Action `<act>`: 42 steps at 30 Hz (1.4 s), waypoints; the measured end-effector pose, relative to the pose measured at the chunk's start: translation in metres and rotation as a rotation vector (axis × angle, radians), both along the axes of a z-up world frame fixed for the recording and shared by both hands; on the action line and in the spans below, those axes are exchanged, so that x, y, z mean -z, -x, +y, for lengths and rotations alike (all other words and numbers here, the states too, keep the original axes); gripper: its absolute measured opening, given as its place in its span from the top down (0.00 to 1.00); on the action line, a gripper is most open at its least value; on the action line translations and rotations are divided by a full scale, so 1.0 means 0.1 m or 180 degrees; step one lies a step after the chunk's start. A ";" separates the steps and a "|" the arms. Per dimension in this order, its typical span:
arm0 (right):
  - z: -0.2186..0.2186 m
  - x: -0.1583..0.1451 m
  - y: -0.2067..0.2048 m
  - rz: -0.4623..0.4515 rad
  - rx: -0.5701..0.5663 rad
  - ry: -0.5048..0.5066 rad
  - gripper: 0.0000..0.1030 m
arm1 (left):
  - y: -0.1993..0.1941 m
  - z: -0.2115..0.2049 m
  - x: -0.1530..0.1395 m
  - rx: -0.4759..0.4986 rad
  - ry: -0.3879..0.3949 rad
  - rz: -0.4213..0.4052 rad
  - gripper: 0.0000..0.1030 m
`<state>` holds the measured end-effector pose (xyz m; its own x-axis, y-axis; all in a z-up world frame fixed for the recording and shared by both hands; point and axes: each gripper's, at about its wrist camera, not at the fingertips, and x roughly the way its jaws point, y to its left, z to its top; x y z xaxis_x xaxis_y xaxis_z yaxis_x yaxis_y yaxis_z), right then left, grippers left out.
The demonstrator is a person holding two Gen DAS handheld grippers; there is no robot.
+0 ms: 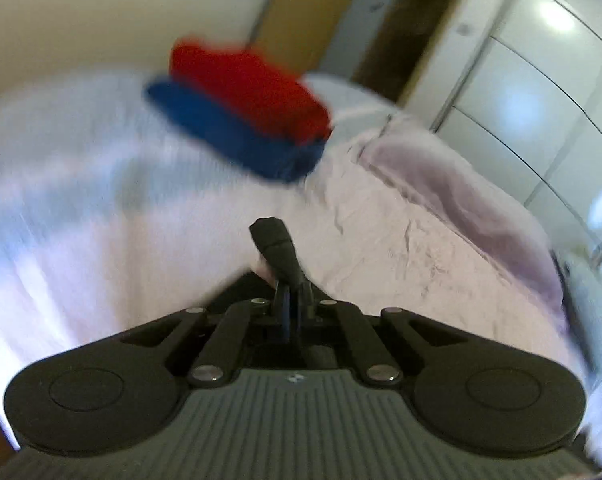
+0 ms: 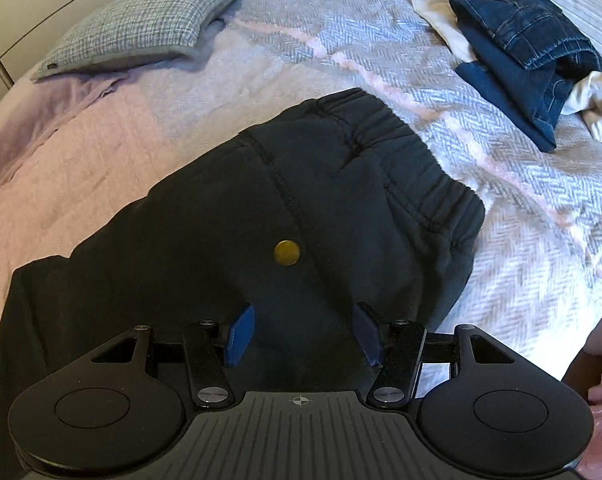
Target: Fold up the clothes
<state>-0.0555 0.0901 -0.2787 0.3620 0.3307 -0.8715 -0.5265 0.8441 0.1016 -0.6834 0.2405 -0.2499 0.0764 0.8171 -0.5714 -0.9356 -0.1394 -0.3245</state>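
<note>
A dark grey pair of trousers (image 2: 341, 184) with an elastic waistband and a brass button (image 2: 287, 252) lies flat on the bed. My right gripper (image 2: 304, 334) stands open just over it, its blue pads (image 2: 241, 332) wide apart on either side of the cloth below the button. In the left wrist view my left gripper (image 1: 275, 240) is shut, its black fingers pressed together over the pale bedspread (image 1: 101, 200); I see nothing between them. Beyond it a folded red garment (image 1: 245, 84) rests on a folded blue one (image 1: 229, 132), both blurred.
Folded dark jeans (image 2: 517, 52) lie on white cloth at the bed's far right. A checked pillow (image 2: 141, 28) sits at the far left. A white wardrobe (image 1: 541, 80) and a doorway (image 1: 401, 32) stand beyond the bed. A pink sheet (image 2: 61, 152) covers the left side.
</note>
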 end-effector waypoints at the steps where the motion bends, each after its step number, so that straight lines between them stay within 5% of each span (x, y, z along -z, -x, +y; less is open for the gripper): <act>1: 0.02 0.01 0.02 -0.0006 -0.0009 0.0009 0.43 | 0.06 -0.07 0.05 -0.0063 0.0067 0.0106 0.97; 4: 0.10 0.08 0.15 -0.0045 -0.0096 0.0083 0.43 | 0.26 -0.04 0.54 -0.0232 0.0833 0.0115 0.93; 5: 0.13 0.10 0.19 -0.0066 -0.0149 0.0117 0.43 | 0.32 -0.03 0.67 -0.0249 0.0910 0.0006 0.91; 13: 0.26 0.15 0.40 -0.0225 -0.0570 0.0303 0.43 | 0.45 -0.04 0.47 -0.0479 0.0706 0.0022 0.81; 16: 0.31 0.08 0.41 -0.0276 -0.0681 0.0229 0.43 | 0.57 -0.02 0.33 -0.0525 0.0726 0.0259 0.90; 19: 0.47 -0.04 0.44 -0.0461 -0.1043 0.0178 0.43 | 0.45 0.15 0.11 0.0053 0.0648 0.0508 0.89; 23: 0.84 -0.22 0.61 -0.0653 -0.2100 -0.0071 0.43 | 0.03 0.57 -0.02 0.1235 0.0598 0.0599 0.79; 27: 1.32 -0.25 0.91 -0.0372 -0.3324 -0.0229 0.44 | -0.41 1.01 0.04 0.2303 0.0663 0.0703 0.74; 32: 1.86 0.03 1.54 0.0038 -0.4409 -0.0192 0.44 | -0.85 1.29 0.27 0.3502 0.0780 0.1346 0.72; 37: 2.23 0.35 2.15 0.0257 -0.5126 -0.0086 0.44 | -1.04 1.29 0.43 0.4136 0.0871 0.1569 0.71; 42: 2.38 0.53 2.30 0.0583 -0.5367 -0.0011 0.50 | -1.04 1.41 0.54 0.4482 0.1015 0.1590 0.77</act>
